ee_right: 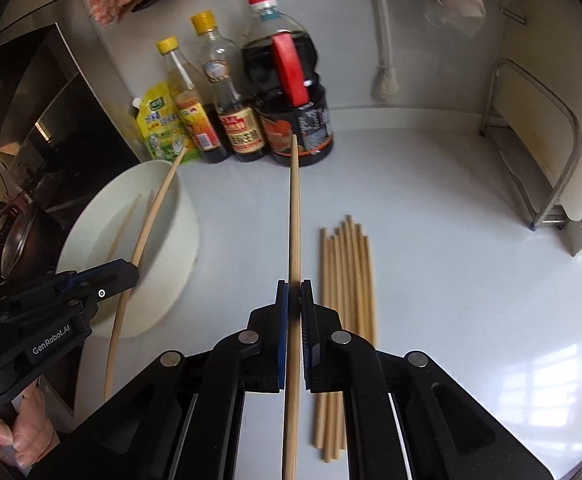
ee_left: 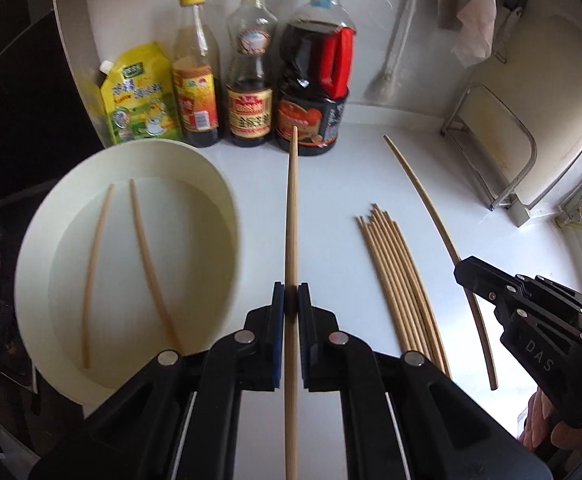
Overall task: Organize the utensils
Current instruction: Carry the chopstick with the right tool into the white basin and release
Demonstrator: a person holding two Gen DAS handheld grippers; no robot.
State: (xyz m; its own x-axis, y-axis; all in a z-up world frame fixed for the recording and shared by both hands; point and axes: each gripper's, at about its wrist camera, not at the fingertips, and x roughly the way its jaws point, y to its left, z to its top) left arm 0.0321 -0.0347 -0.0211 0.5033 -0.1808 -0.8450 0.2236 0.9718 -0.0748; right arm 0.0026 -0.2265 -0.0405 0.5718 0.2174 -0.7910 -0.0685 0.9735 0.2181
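Observation:
My left gripper (ee_left: 291,292) is shut on a wooden chopstick (ee_left: 292,208) that points forward, just right of a white tub (ee_left: 211,184) holding two chopsticks (ee_left: 147,256). My right gripper (ee_right: 294,290) is shut on another chopstick (ee_right: 295,216), above the counter left of a bundle of several chopsticks (ee_right: 347,280). In the left wrist view the bundle (ee_left: 399,280) lies to the right and the right gripper (ee_left: 467,272) holds its chopstick (ee_left: 423,196). In the right wrist view the left gripper (ee_right: 127,272) holds its chopstick (ee_right: 151,216) over the tub (ee_right: 183,216).
Three sauce bottles (ee_left: 311,80) and a yellow pouch (ee_left: 139,96) stand against the back wall. A metal rack with a cutting board (ee_left: 503,148) is at the right. A dark stove area (ee_right: 31,152) lies left of the tub. The counter (ee_right: 451,240) is white.

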